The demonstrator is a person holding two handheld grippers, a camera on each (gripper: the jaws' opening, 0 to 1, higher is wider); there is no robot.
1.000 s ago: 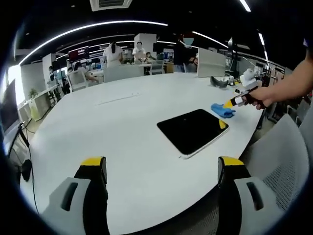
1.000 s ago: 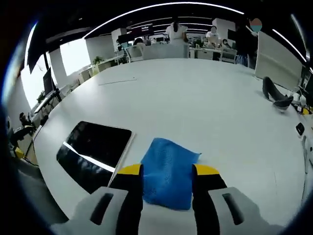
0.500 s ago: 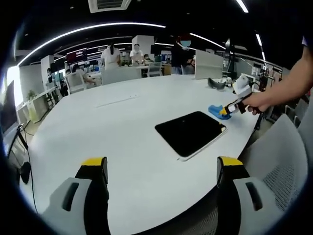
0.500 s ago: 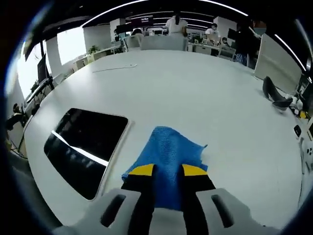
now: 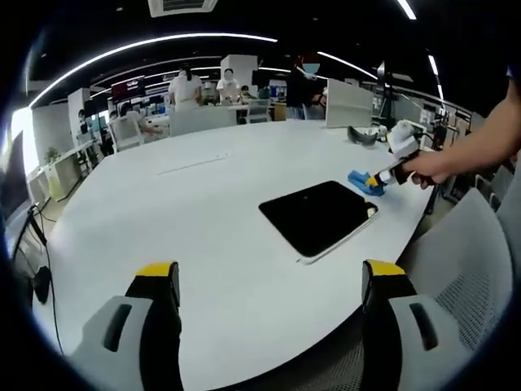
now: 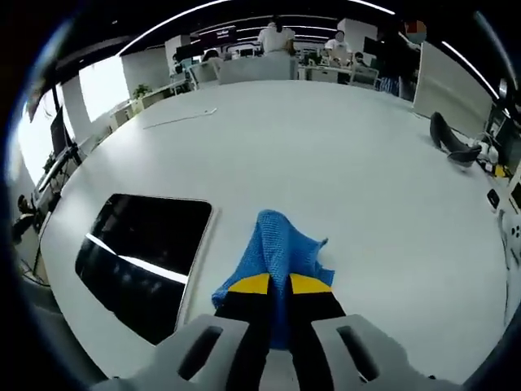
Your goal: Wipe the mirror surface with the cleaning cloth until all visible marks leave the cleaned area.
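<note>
Tabletop: my broad white oval tabletop [image 5: 203, 220], smooth and matte.
Mirror: flat dark rectangular mirror with pale rim [image 6: 145, 255], lying flat; glossy, I judge it rigid and fragile.
Cloth: soft blue knitted cleaning cloth [image 6: 281, 248], bunched beside the mirror; light, limp, best pinched at a fold.
Right claw [image 6: 272, 285]: clenched on the cloth.
Left claw [image 5: 273, 281]: released, above the near edge.
</note>
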